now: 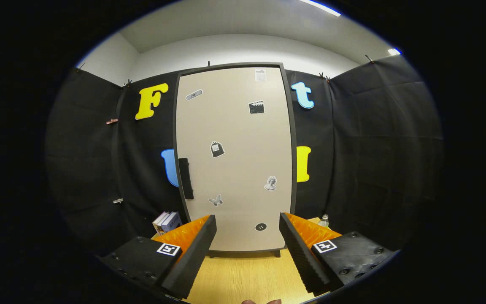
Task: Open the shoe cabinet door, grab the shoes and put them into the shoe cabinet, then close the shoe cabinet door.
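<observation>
Jaws spread wide, nothing between them, held above the wooden tabletop (243, 276) and aimed square at the shoe cabinet (234, 158). The gripper (247, 240) sits a little back from the door, not touching it.

Left to right: a few books (166, 222) stand by the cabinet's lower left corner, just beyond the left finger. Then the dark handle (185, 178) on the door's left edge, about mid-height. Then the pale door itself, shut flush in its dark frame and dotted with small stickers. A small bottle (323, 220) stands off the lower right corner, beyond the right finger.

Shoes: none in sight. What the cabinet holds cannot be told with the door closed.

Step in hand, as a judgement: a shut door with empty jaws fits either the approach to open it or the end, with shoes stowed and the door closed again. The scene does not settle which.
</observation>
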Available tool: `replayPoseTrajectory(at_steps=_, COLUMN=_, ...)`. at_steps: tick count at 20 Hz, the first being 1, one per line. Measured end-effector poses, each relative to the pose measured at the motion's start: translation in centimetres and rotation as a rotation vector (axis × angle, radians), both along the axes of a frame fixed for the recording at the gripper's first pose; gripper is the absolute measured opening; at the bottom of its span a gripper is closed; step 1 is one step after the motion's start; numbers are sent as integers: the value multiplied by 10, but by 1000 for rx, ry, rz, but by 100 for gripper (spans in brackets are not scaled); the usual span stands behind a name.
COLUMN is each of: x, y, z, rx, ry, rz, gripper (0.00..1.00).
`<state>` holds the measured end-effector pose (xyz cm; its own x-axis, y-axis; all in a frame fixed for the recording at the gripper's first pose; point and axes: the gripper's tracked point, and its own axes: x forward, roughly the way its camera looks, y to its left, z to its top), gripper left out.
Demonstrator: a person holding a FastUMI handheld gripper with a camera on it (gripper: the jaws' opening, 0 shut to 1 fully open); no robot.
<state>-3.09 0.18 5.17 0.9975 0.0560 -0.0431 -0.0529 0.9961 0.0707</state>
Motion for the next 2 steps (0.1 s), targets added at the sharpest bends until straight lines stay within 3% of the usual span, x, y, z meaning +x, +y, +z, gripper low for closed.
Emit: replayPoseTrajectory(at_steps=2, x=1, y=1, z=1, rx=0, ry=-1, rz=-2, gripper=98)
